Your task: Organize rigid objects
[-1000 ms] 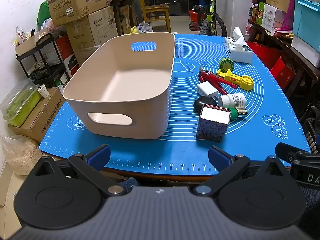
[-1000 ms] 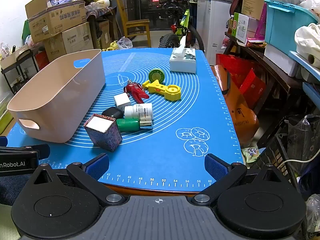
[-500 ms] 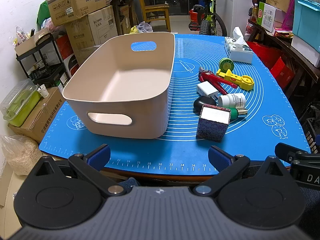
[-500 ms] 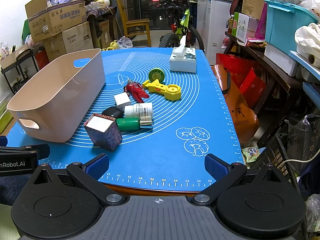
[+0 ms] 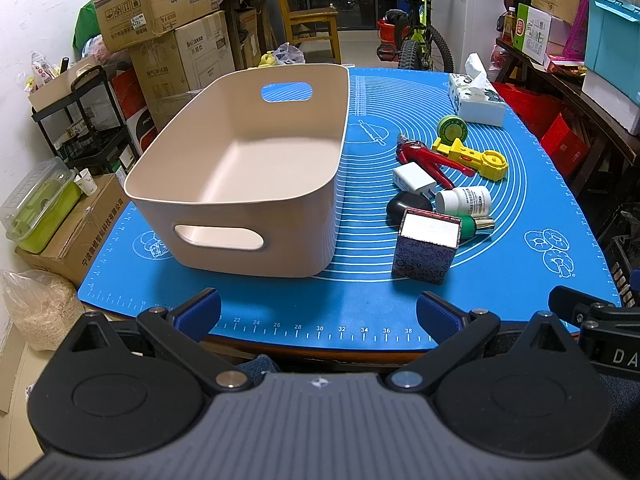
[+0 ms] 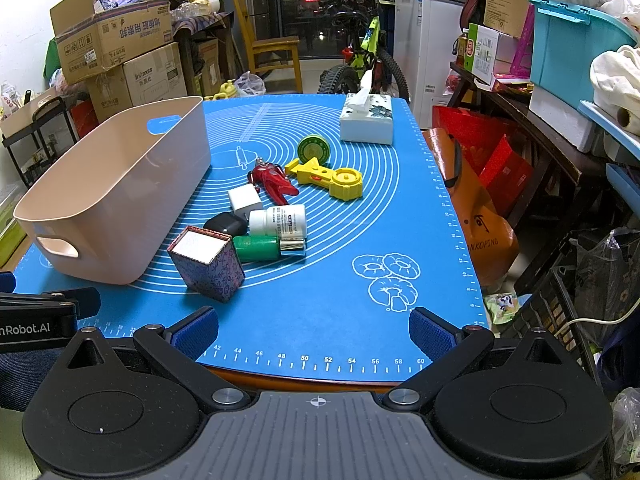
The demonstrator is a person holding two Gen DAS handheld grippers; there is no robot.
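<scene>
Clutter waiting to be sorted lies in a loose cluster on the blue mat, right of the beige bin, which stands empty with its open top free, apparently so things can be dropped straight in. From the left wrist view, the left gripper hangs at the near edge of the table with its blue fingers spread wide apart and nothing between them, facing the bin's near handle slot rather than any item. Nearest to it is the patterned box, upright with its pale top showing; behind that sit a black case, a white pill bottle on its side, a green bottle, a white charger, a red toy figure, a yellow tool and a green round tin. A tissue pack sits apart at the far side, likely not part of the sorting. From the right wrist view, the right gripper is likewise held low at the table edge, its fingers wide apart and empty, lined up more toward the cluster; the patterned box is closest and tilts slightly, touching the green bottle. My guess is that nothing has gone into the bin yet, and the right side is better placed to start.
</scene>
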